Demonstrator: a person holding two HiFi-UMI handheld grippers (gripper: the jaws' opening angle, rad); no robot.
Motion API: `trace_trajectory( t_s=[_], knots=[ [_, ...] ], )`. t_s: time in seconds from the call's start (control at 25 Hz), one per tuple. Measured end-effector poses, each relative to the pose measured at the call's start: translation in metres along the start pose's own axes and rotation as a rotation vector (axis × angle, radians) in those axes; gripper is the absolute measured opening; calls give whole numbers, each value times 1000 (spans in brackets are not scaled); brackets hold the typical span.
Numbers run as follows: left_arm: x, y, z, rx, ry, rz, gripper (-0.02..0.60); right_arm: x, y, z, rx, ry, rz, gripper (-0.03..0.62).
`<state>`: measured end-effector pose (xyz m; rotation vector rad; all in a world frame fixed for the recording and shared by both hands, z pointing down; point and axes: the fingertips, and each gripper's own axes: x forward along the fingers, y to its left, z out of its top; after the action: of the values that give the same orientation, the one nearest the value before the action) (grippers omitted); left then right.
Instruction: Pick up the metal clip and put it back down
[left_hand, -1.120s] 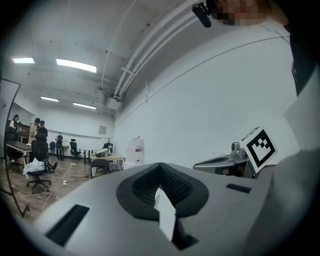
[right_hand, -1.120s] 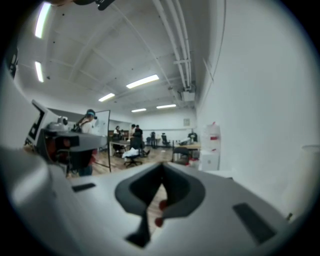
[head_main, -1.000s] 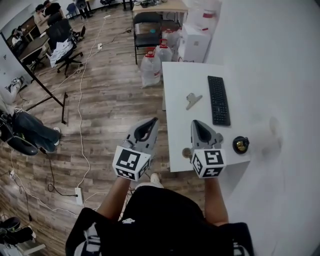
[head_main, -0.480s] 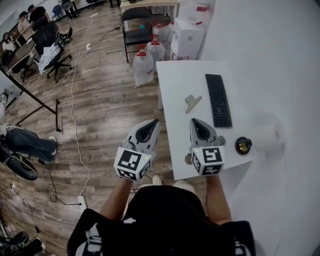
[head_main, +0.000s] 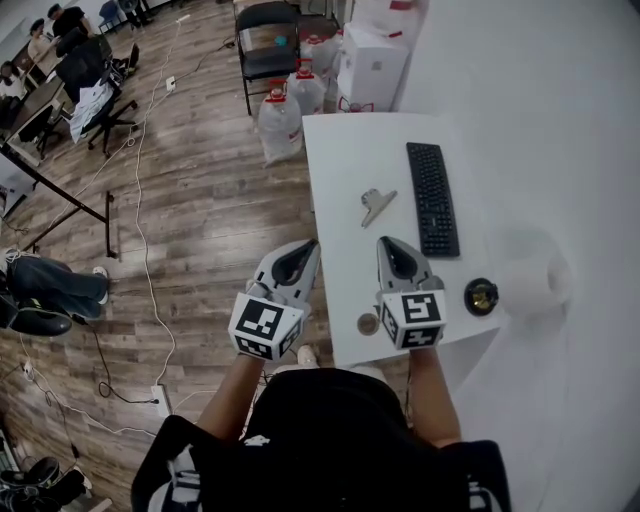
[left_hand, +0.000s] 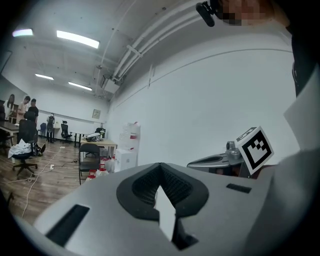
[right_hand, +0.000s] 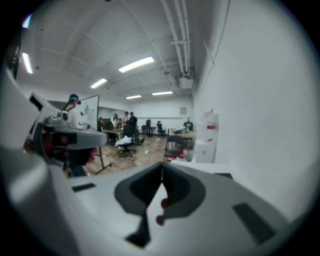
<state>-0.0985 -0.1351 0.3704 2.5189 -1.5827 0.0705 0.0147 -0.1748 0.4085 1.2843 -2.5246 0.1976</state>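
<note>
The left gripper (head_main: 308, 246) and right gripper (head_main: 386, 243) stay closed, holding nothing. The clip (head_main: 377, 206) lies unmoved on the table (head_main: 340, 150).

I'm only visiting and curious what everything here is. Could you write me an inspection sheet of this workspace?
Surface: white table, mostly bare.
Job's things: metal clip lying on the table, beyond both claws, untouched.
Clutter: black keyboard, small dark round object, small disc by the near edge.
Grippers: left claw and right claw both shut, holding nothing.
Cables: white cable trailing over the wooden floor.
Surroundings: water jugs, white boxes, black chair, people seated far off.
</note>
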Motion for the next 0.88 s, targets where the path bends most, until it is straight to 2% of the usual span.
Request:
trace_trajectory(
  t_s=[0.24, 0.56, 0.88],
  knots=[
    [34, -2, -19, -12, 49, 30, 25, 23, -27, -20, 8, 51, 43, 35],
    [77, -4, -48, -46, 116, 49, 25, 57, -53, -60, 35, 177, 123, 35],
    [107, 0, -93, -91, 201, 69, 25, 87, -67, -110, -15, 309, 198, 35]
  ],
)
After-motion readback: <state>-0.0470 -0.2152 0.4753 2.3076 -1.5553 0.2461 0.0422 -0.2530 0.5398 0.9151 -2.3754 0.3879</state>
